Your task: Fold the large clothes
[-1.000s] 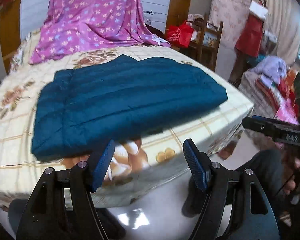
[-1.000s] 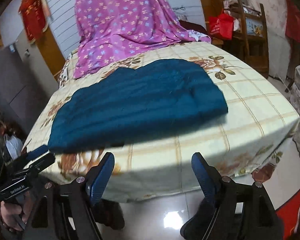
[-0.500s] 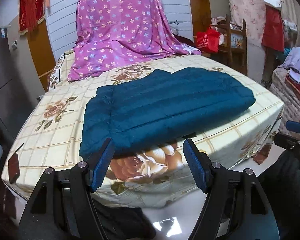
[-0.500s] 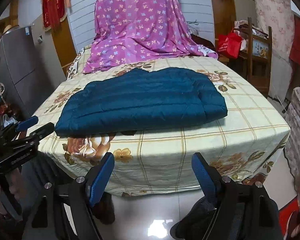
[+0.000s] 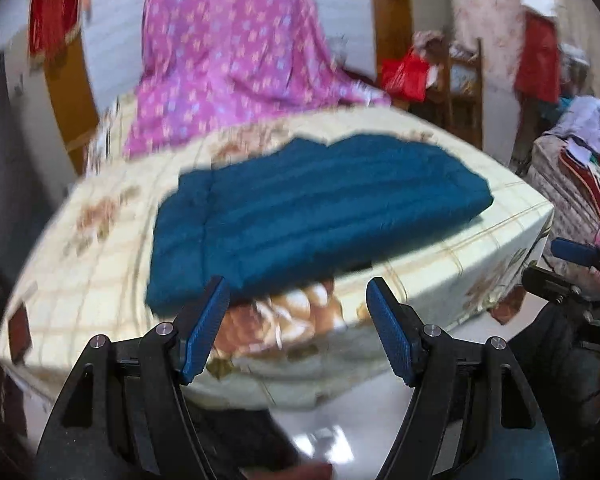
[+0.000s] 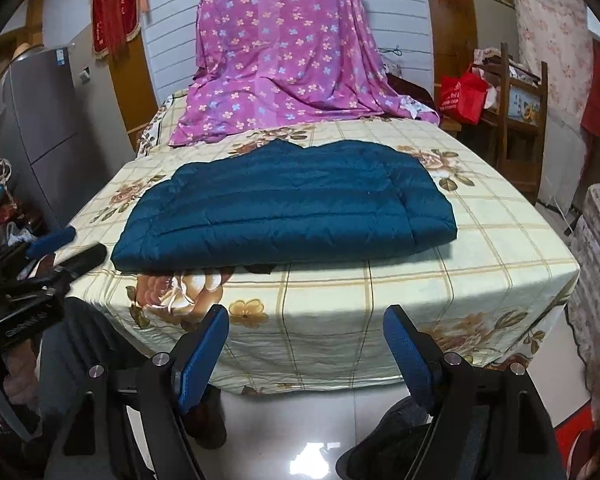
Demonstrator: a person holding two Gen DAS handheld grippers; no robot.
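A dark teal quilted jacket [image 6: 288, 210] lies folded flat on the bed with the floral checked sheet [image 6: 400, 296]; it also shows, blurred, in the left wrist view [image 5: 312, 216]. My left gripper [image 5: 298, 320] is open and empty, held off the bed's near edge. My right gripper [image 6: 306, 350] is open and empty, below and in front of the bed's edge, well short of the jacket. The left gripper also shows at the left of the right wrist view [image 6: 60, 252], and the right gripper at the right of the left wrist view [image 5: 572, 264].
A purple flowered cloth [image 6: 284, 64] drapes over the head of the bed. A grey fridge [image 6: 36, 128] stands on the left. A wooden chair with a red bag [image 6: 460, 96] stands on the right. Piled clothes [image 5: 580, 160] lie at far right. Glossy floor lies below.
Both grippers have drawn back from the bed and stay open. The left wrist view has swung and is now motion-blurred. The jacket has not moved.
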